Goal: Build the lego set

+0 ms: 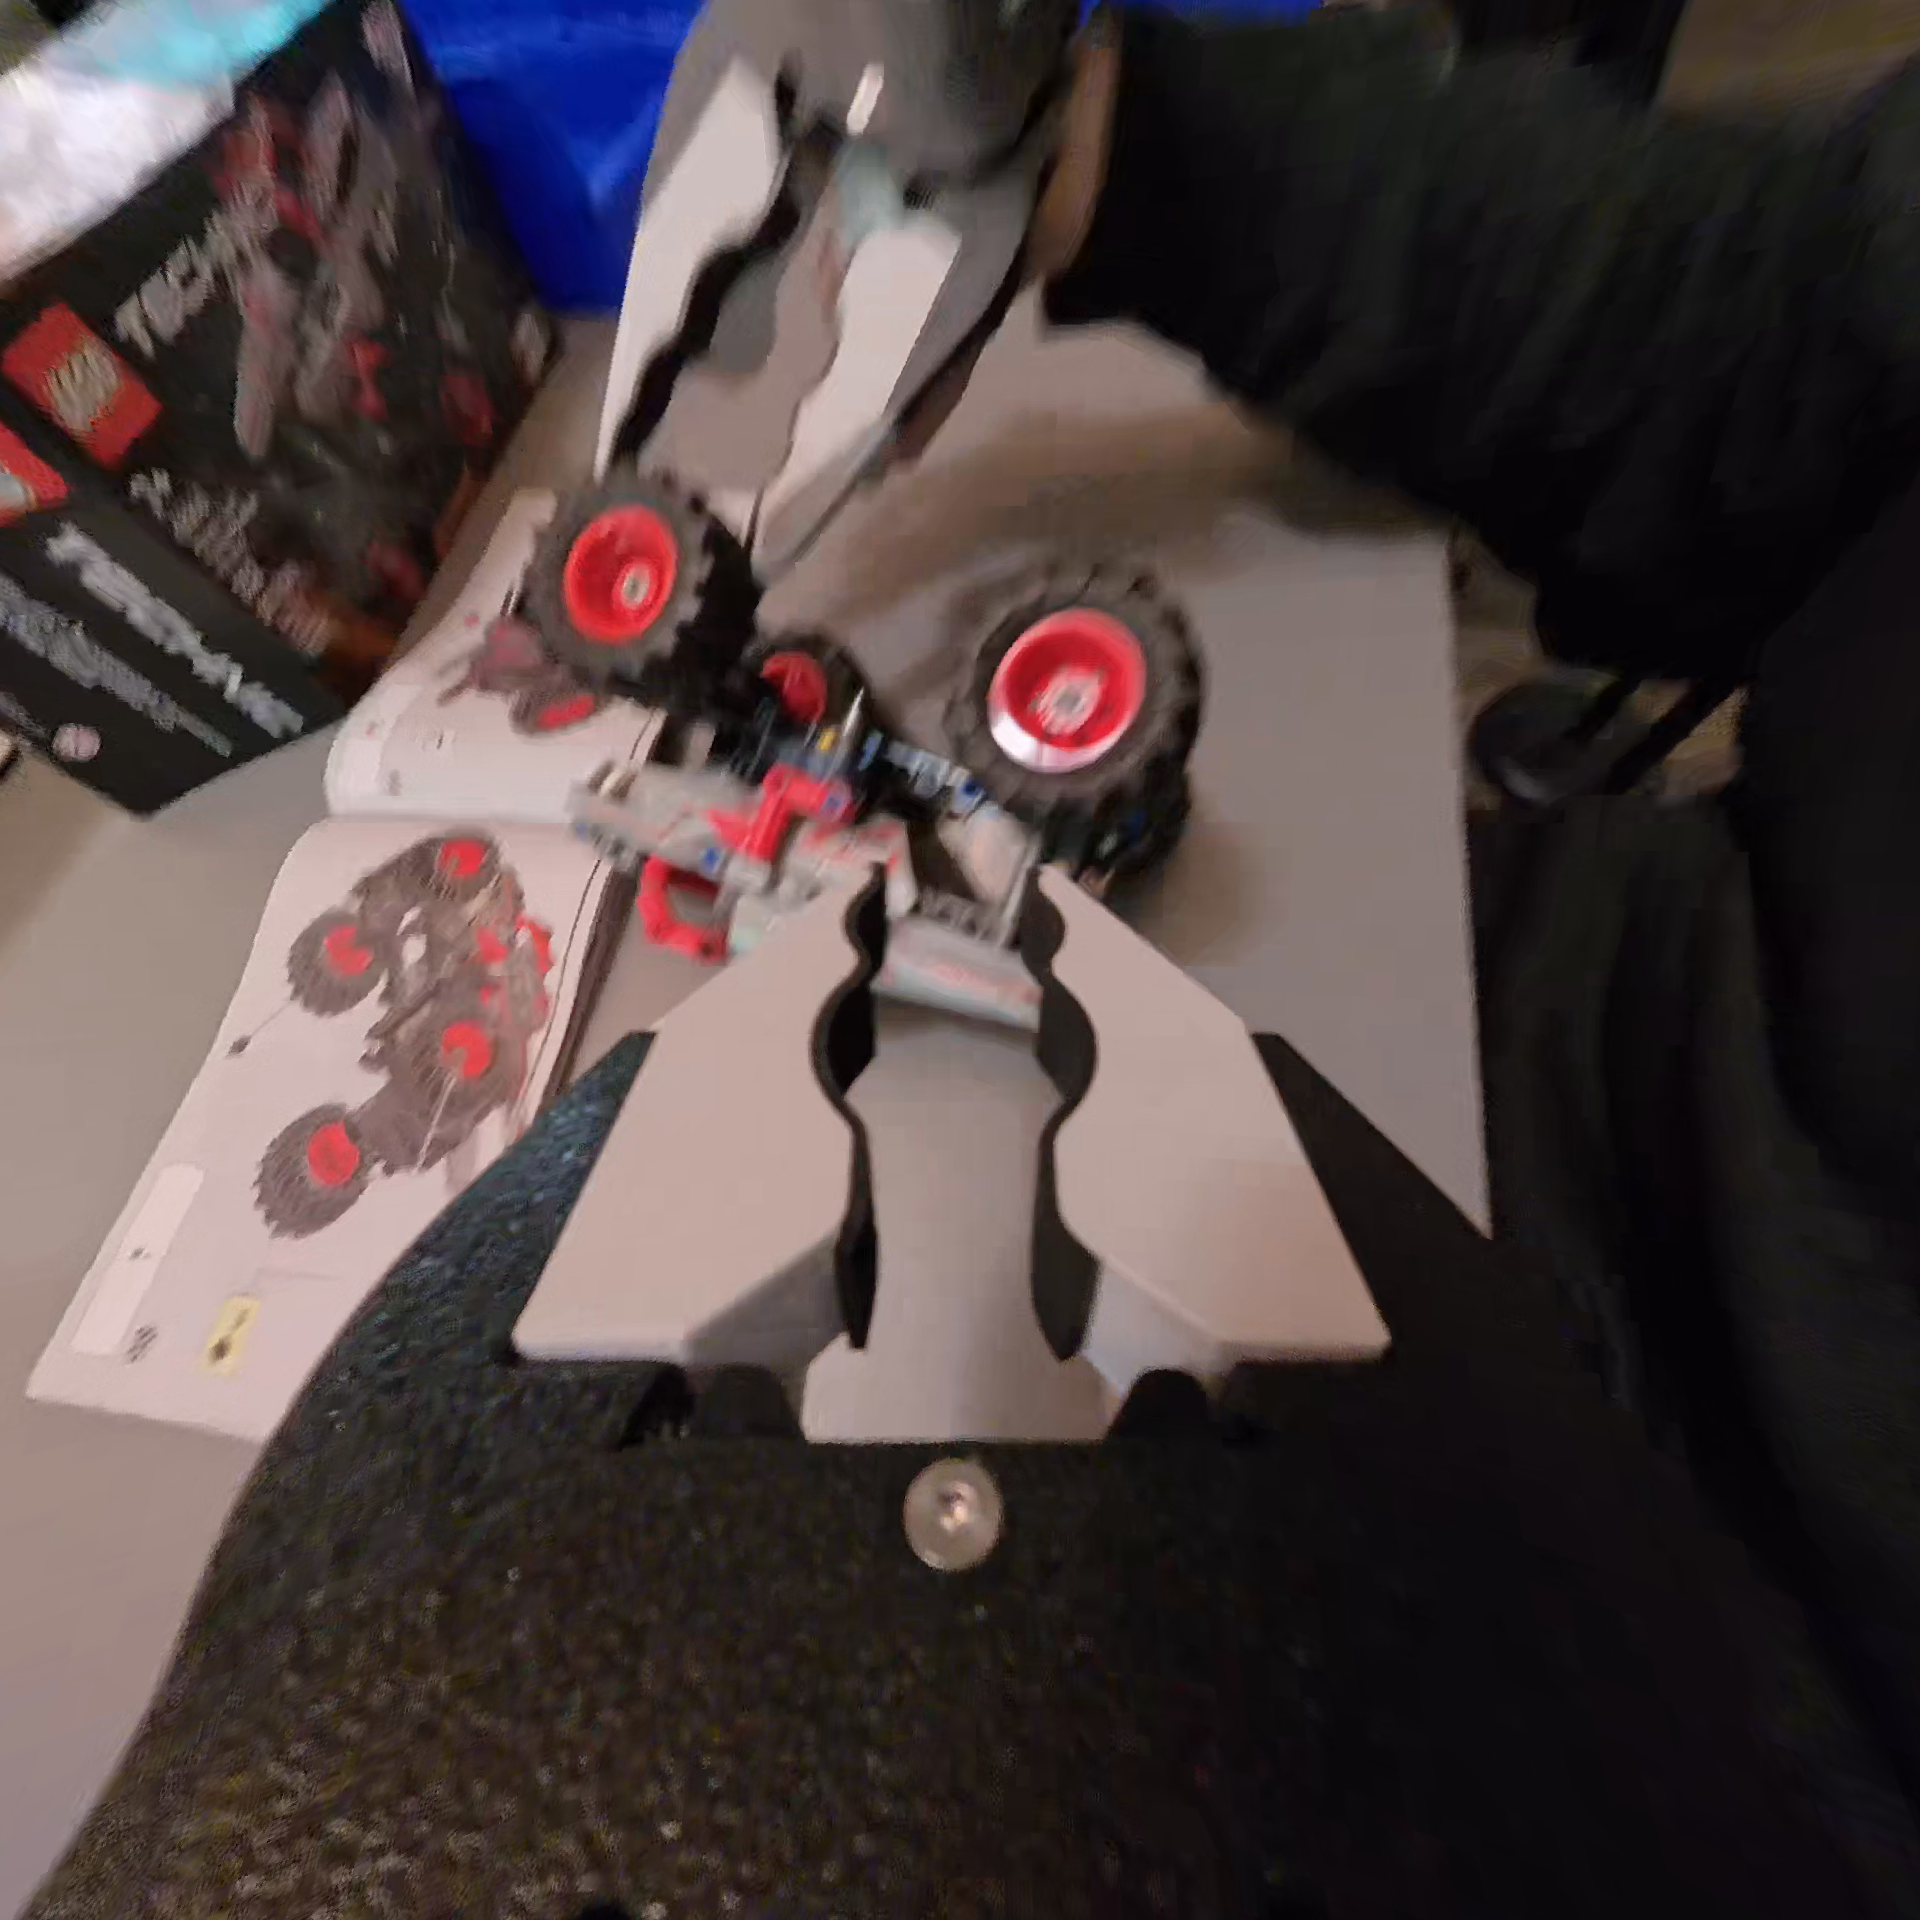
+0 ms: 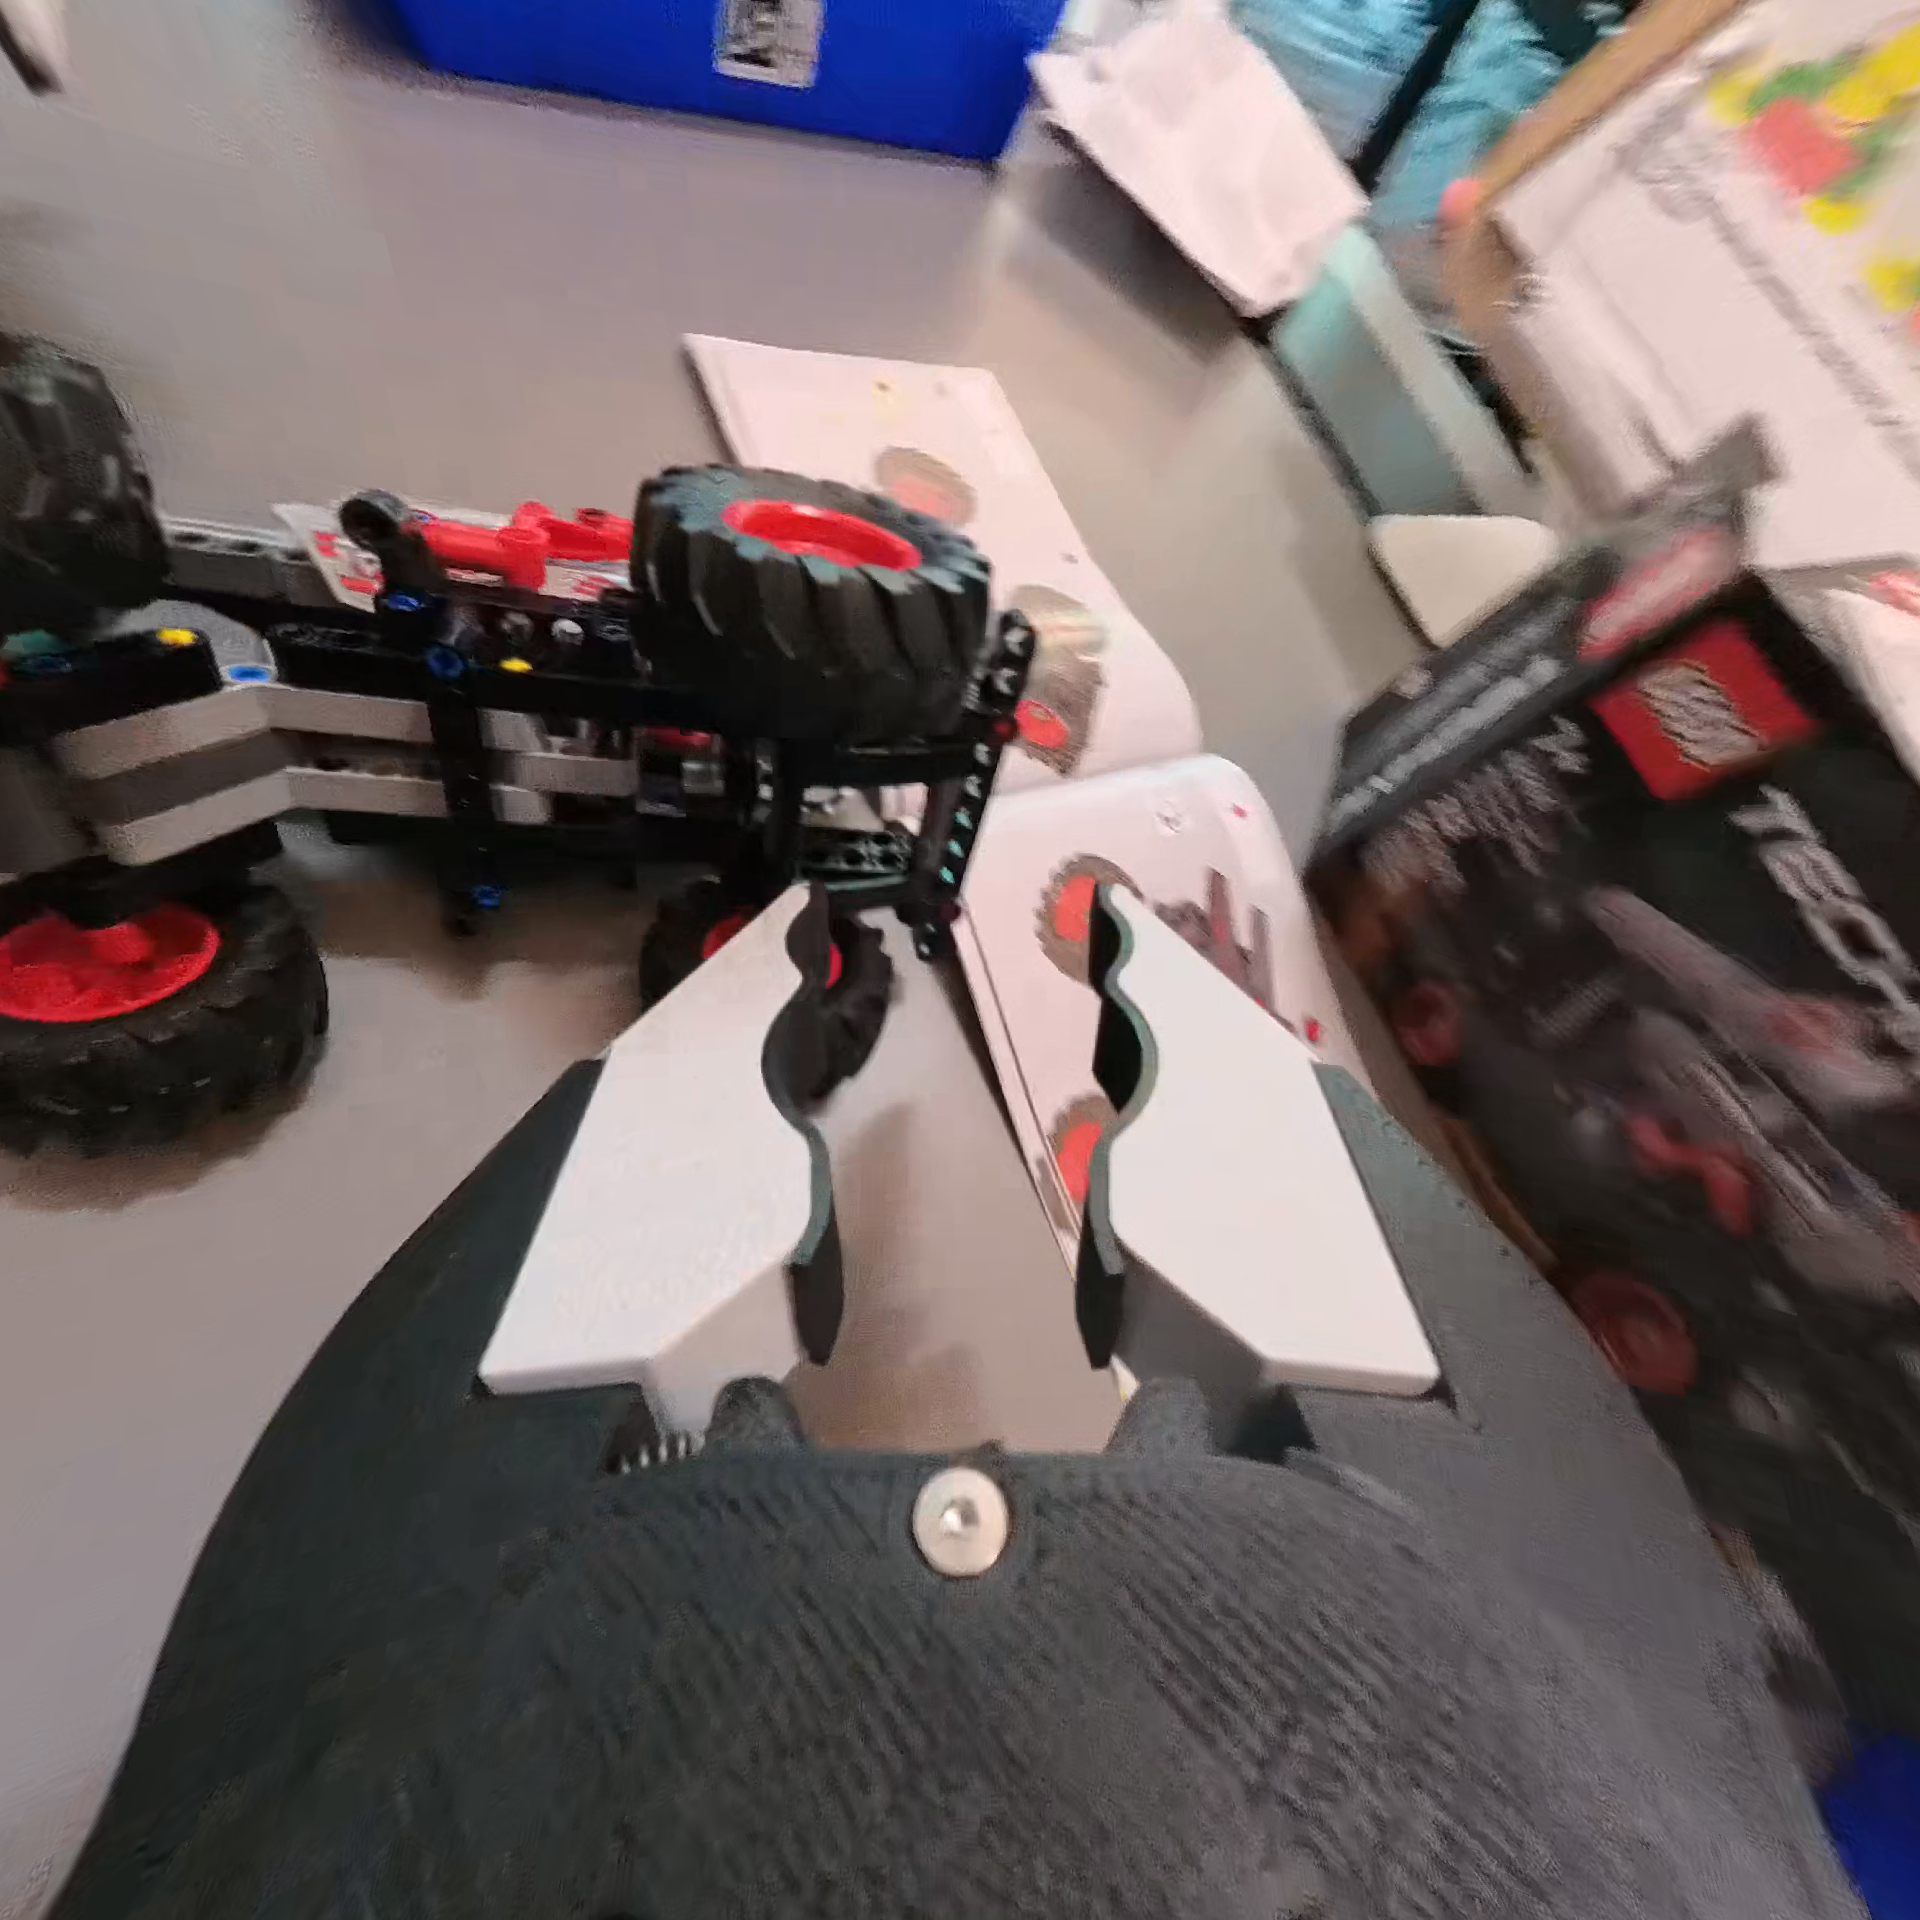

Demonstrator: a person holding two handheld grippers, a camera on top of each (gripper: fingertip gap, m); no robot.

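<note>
We see the lego truck (image 2: 499, 686) lying on its side on the grey counter (image 2: 416, 270), its black chassis and red-hubbed wheels spread across the middle, one end overlapping the open instruction booklet (image 1: 312, 1091). In the left wrist view, our left gripper (image 1: 956, 914) has its fingers apart with the truck's grey end panel between the tips; whether they touch it we cannot tell through the blur. In the right wrist view, our right gripper (image 2: 956, 914) is also spread wide, its tips just beside the black frame at the truck's other end, holding nothing. The left gripper shows there too, reaching in from the left along the chassis. The black set box (image 2: 1662, 935) stands close on the right gripper's right, hemming that side, and the blue bin (image 2: 727, 62) sits at the counter's far edge. Open counter remains beyond the truck toward the bin. The counter's edge drops off right of the truck in the left wrist view.
</note>
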